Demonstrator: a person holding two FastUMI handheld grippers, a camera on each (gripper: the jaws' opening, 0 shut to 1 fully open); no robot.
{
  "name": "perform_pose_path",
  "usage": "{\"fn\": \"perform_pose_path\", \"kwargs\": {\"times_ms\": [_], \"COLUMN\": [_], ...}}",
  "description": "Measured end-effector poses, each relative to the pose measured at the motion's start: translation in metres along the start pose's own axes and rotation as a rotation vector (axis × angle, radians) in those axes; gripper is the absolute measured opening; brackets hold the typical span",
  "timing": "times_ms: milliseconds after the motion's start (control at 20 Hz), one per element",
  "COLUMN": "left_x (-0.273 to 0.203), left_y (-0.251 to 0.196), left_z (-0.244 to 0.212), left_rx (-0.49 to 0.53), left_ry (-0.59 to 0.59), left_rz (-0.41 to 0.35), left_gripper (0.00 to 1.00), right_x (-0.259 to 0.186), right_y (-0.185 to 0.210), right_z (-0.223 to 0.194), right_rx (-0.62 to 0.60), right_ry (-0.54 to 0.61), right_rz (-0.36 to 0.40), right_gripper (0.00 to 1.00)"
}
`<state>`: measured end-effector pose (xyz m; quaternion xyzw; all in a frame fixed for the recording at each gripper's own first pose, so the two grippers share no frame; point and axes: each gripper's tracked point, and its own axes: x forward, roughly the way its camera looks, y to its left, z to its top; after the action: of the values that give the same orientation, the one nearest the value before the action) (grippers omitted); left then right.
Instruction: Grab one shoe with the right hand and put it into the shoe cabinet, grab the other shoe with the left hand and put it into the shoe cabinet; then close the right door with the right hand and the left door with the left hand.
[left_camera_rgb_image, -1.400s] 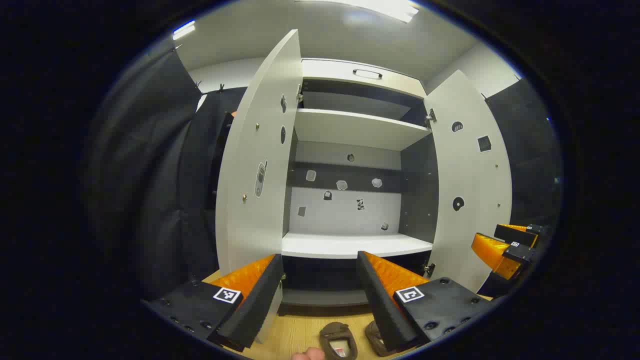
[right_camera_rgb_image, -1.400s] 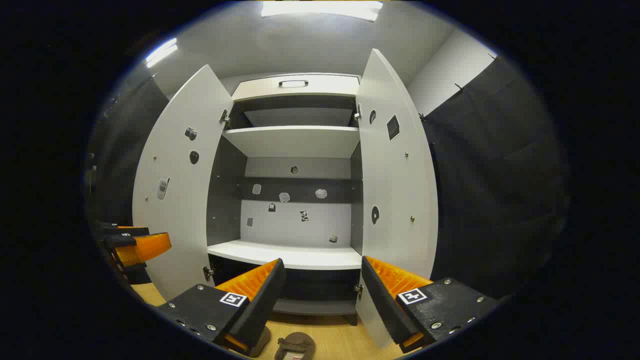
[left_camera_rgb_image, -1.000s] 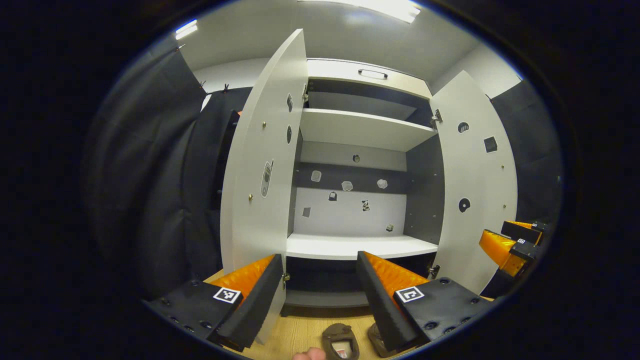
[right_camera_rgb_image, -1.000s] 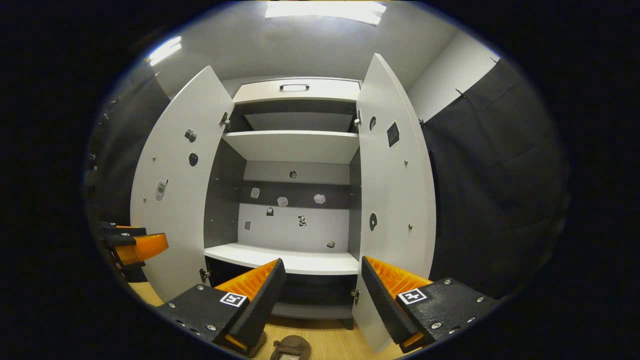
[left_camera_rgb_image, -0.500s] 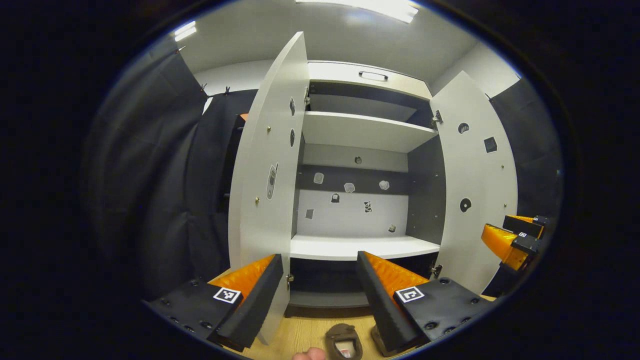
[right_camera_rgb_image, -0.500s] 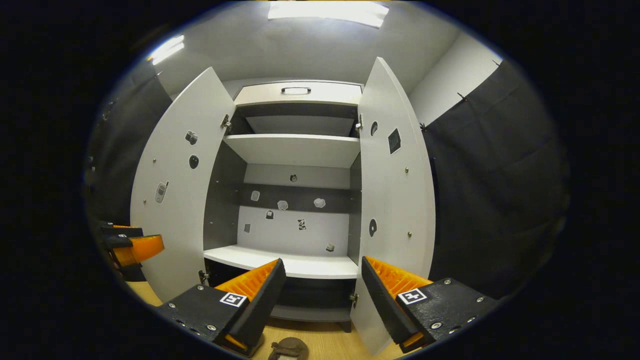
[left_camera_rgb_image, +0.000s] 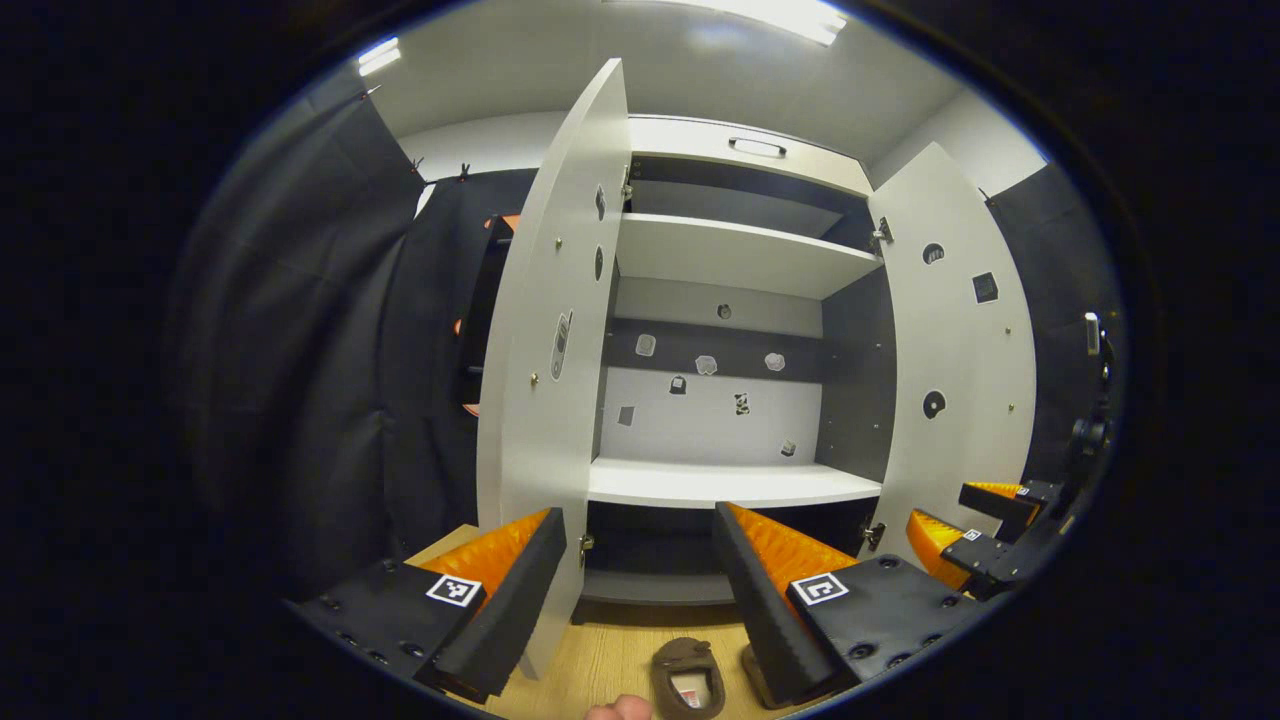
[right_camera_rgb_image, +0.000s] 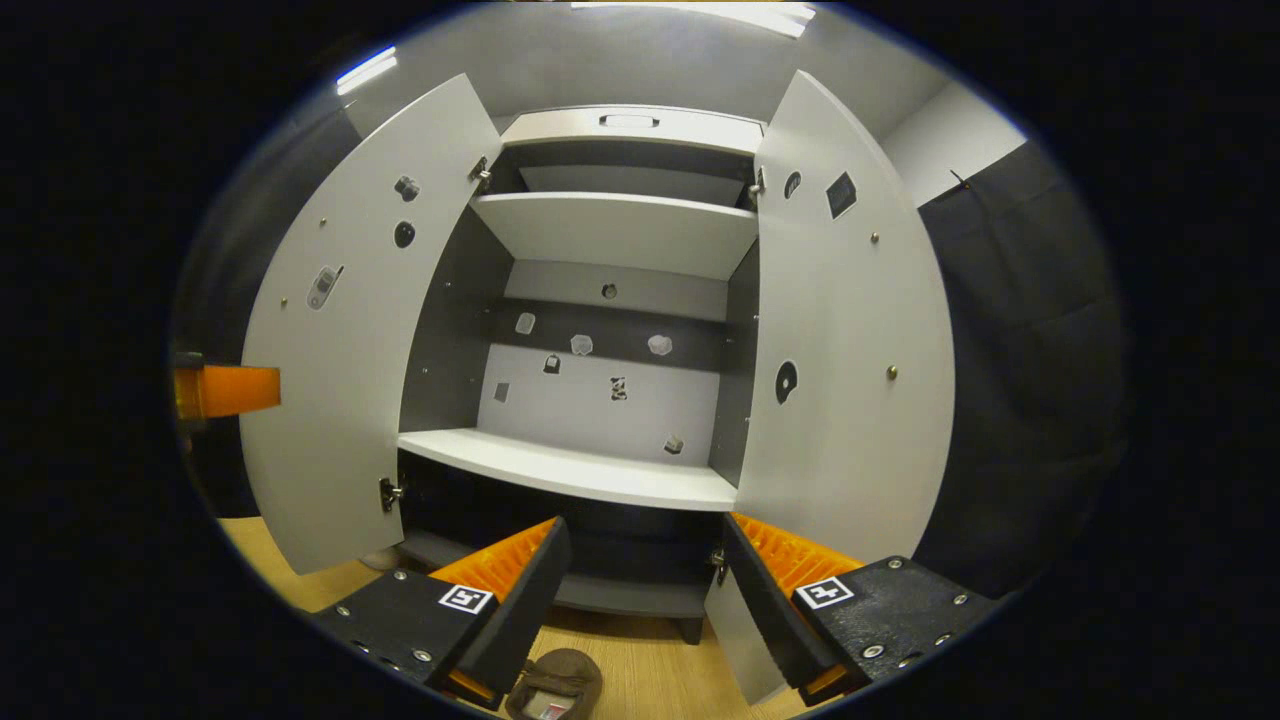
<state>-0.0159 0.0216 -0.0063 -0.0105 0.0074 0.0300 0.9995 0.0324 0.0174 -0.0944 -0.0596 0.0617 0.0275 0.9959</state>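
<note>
Shoe cabinet (left_camera_rgb_image: 735, 485): both doors open, shelves bare.
Shoes (left_camera_rgb_image: 688, 675): on wooden floor.
Left claw (left_camera_rgb_image: 640, 590): spread, empty.
Right claw (right_camera_rgb_image: 645, 595): spread, empty.

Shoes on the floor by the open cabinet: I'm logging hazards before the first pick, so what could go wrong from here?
1. The right hand-held gripper is open above a brown shoe at the view's bottom edge; a blind grab may slip.
2. The second shoe sits partly behind the left hand-held gripper's finger, so it might get nudged.
3. The right door hangs open beside the reach path; an elbow could bump it.
</note>
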Motion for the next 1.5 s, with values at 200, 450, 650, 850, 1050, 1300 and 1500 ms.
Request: {"fn": "perform_pose_path", "kwargs": {"times_ms": [200,450,650,850,1050,1300,1500], "left_x": [-0.002,-0.001,-0.002,-0.004,-0.007,-0.016,-0.017], "left_y": [0.005,0.006,0.009,0.017,0.028,0.039,0.042], "left_z": [-0.002,-0.006,-0.013,-0.018,-0.016,-0.021,-0.016], "left_rx": [0.005,0.001,0.0,-0.003,-0.024,-0.027,0.002], "left_ry": [0.004,0.015,0.033,0.047,0.029,0.04,0.028], "left_rz": [0.014,0.016,0.024,0.046,0.068,0.096,0.096], "left_gripper": [0.96,0.99,0.99,0.99,0.96,0.97,0.96], "right_x": [0.009,-0.007,-0.025,-0.015,0.01,0.028,0.025], "right_y": [0.022,0.045,0.05,0.051,0.061,0.066,0.052], "right_z": [-0.076,-0.193,-0.256,-0.296,-0.327,-0.339,-0.332], "right_rx": [-0.006,0.0,-0.024,-0.081,-0.091,-0.018,-0.007], "right_ry": [0.168,0.441,0.613,0.705,0.744,0.756,0.754], "right_rz": [0.048,0.105,0.126,0.144,0.184,0.167,0.122], "right_gripper": [0.94,0.94,0.89,0.86,0.74,0.39,0.06]}}
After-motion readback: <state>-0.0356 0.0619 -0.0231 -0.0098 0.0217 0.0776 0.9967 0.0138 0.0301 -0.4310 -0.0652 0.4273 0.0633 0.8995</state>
